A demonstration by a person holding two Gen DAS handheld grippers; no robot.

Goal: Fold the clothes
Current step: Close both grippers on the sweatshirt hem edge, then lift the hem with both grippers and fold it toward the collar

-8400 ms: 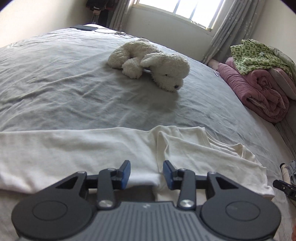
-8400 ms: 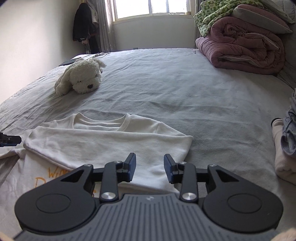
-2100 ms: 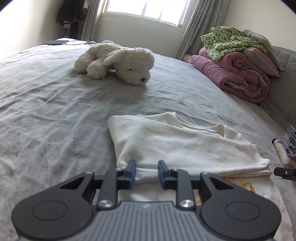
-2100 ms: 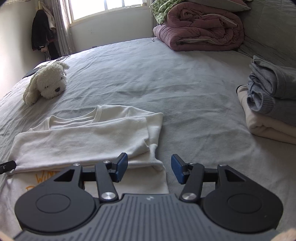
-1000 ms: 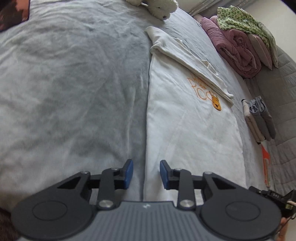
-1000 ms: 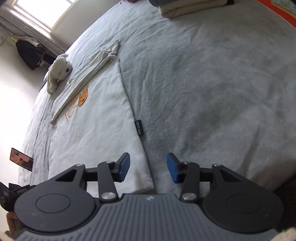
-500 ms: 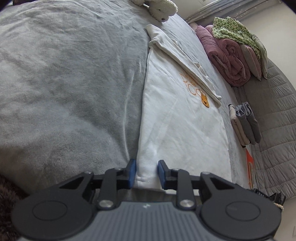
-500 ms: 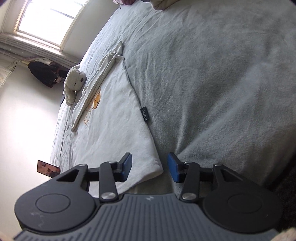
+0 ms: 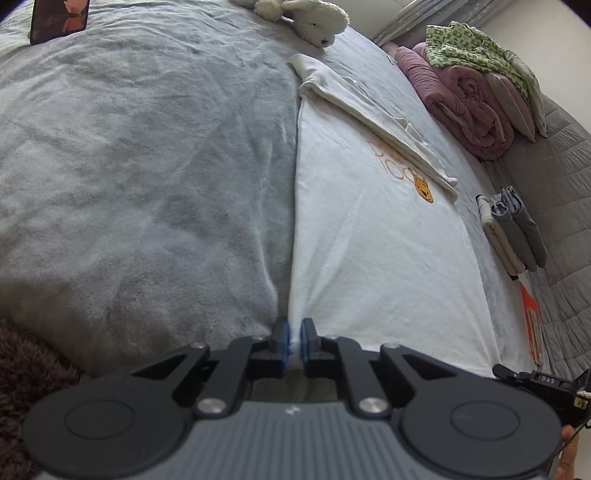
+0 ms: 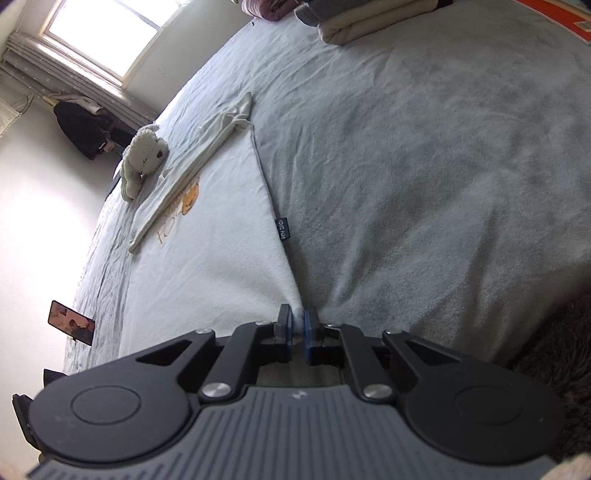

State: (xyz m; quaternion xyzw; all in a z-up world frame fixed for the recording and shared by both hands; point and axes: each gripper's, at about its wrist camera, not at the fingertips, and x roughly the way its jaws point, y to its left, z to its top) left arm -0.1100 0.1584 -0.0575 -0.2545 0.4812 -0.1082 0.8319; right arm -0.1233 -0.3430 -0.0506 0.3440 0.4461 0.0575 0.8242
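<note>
Shirt (image 9: 369, 236) hem pinched by left gripper (image 9: 294, 341); right gripper (image 10: 297, 330) likewise.

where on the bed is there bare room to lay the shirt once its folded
Bare grey bedspread lies wide between the white shirt, the phone and the plush dog; more between the shirt and the folded stack. Crowded: the far right, with stack and rolled quilts.

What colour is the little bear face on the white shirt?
The bear face on the white shirt is orange-yellow, clearest in the left wrist view.
</note>
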